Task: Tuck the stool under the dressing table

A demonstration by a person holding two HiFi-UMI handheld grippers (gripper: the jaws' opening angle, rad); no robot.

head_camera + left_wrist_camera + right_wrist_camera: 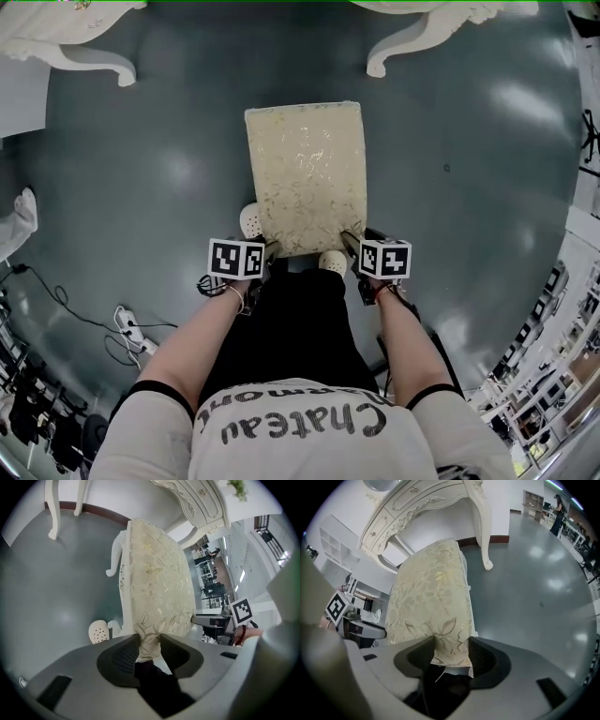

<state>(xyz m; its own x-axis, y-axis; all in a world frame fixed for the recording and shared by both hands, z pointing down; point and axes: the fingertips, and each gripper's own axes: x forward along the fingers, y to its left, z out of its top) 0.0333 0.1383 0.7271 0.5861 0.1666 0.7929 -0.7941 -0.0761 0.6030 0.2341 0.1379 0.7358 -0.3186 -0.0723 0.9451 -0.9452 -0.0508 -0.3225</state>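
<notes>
The stool (pixel 305 178) stands on the grey floor (pixel 169 169), lengthwise away from the person, its cream floral cushion facing up; its far end is near the white table's two curved legs (pixel 103 64), in line with the gap between them, and not yet under the table. The left gripper (pixel 269 251) is at the cushion's near left corner; in the left gripper view its jaws pinch that corner, the fabric pressed between both pads. The right gripper (pixel 350 244) is at the near right corner; in the right gripper view its jaws stand wider and pinch the cushion's edge on both sides. Both grippers point steeply down; a white perforated shoe (pixel 251 220) shows just beside the stool's near left corner.
</notes>
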